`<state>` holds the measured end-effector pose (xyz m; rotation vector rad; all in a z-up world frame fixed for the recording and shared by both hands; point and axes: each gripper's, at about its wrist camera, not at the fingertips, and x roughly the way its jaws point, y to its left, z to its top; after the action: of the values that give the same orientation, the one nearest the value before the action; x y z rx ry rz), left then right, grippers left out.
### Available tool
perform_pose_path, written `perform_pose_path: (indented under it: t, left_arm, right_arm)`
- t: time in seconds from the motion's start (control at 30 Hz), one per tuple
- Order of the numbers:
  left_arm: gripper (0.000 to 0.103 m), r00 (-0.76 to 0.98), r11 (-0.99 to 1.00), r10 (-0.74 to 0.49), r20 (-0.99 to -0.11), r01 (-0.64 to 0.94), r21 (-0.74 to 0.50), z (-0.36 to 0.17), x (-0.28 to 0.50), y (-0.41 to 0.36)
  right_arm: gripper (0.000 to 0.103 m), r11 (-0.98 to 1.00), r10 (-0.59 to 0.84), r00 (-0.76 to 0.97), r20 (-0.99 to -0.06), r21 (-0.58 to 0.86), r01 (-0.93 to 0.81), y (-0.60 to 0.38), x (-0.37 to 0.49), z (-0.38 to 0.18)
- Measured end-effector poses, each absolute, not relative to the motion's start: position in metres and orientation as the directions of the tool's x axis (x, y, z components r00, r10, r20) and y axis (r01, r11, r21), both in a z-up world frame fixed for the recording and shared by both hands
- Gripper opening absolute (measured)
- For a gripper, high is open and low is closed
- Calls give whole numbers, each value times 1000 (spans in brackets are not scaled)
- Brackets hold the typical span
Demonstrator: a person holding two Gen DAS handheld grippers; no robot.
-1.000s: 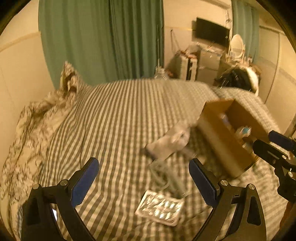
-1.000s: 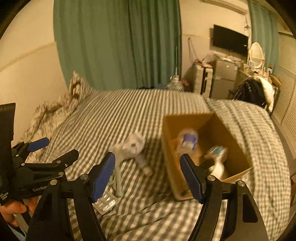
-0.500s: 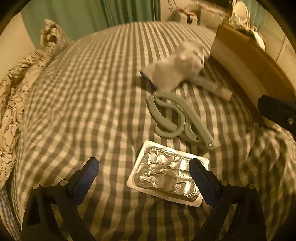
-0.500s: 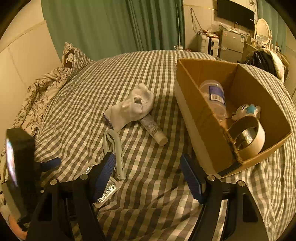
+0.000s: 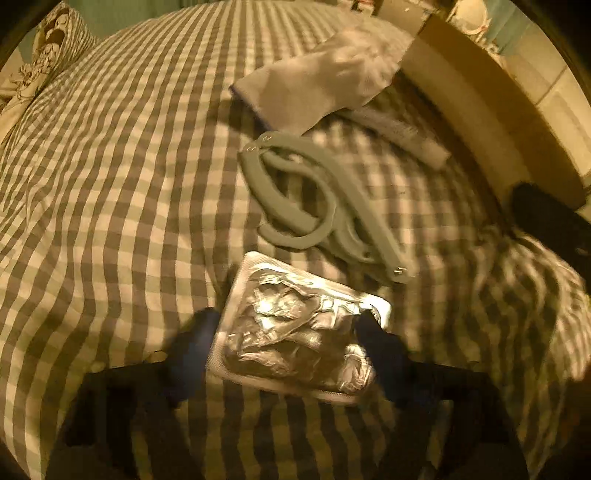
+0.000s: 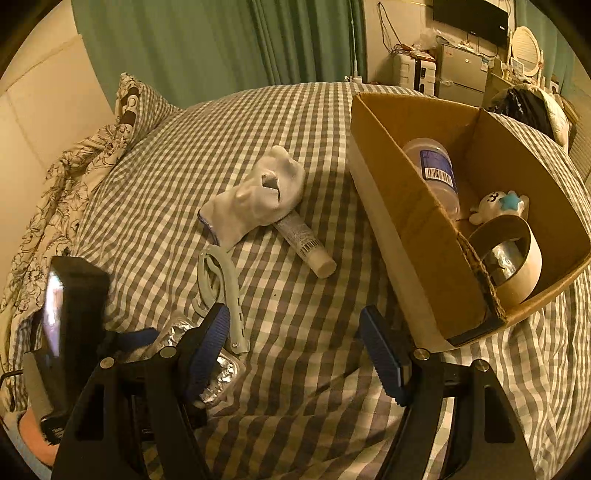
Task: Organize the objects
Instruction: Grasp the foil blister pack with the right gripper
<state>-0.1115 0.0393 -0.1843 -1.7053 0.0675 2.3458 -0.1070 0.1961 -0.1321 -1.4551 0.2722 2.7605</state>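
A foil blister pack (image 5: 295, 328) lies on the checked bedspread, and it also shows in the right wrist view (image 6: 221, 369). My left gripper (image 5: 291, 343) is low over it, open, with one finger on each side of the pack. Behind it lie a grey folding hanger (image 5: 317, 206), a white sock (image 6: 255, 199) and a white tube (image 6: 303, 240). A cardboard box (image 6: 406, 229) stands to the right with a bottle (image 6: 432, 166), a tape roll (image 6: 509, 258) and a small toy (image 6: 498, 205) inside. My right gripper (image 6: 299, 350) is open and empty above the bed, beside the box.
A patterned duvet and pillow (image 6: 74, 177) lie along the bed's left side. Green curtains (image 6: 221, 44) hang behind the bed. Furniture and a television (image 6: 469, 14) stand at the far right.
My left gripper has dropped down and forward onto the blister pack, and its fingers now straddle it. My right gripper has lowered a little toward the bed.
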Motion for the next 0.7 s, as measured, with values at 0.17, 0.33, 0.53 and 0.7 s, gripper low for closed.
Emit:
perform_pose_path:
  t: [0.17,0.33,0.53,0.7]
  left_arm:
    - [24,-396,-969,239,-887,-162,-188,-153,-95,14]
    - [3,-472,-968,246,-847,-162,-190,-117,-86,-9]
    - [3,-504,-977,208,-838,-155,-149,-104,-96,-34]
    - [9,-443,-989,114,-889,-140,-57,-132,-110,-25]
  right_arm:
    - [72,-985,-61,-561,-826,139,-98,196,-108,-133]
    - [72,-989,-56,-546,-836,122,-86,189,-112,-136]
    - [72,-994,-85,-518,-851,112,-20,169,-127,-146]
    - [72,-993,-107,-500,-860,113,19,163,-128,-151]
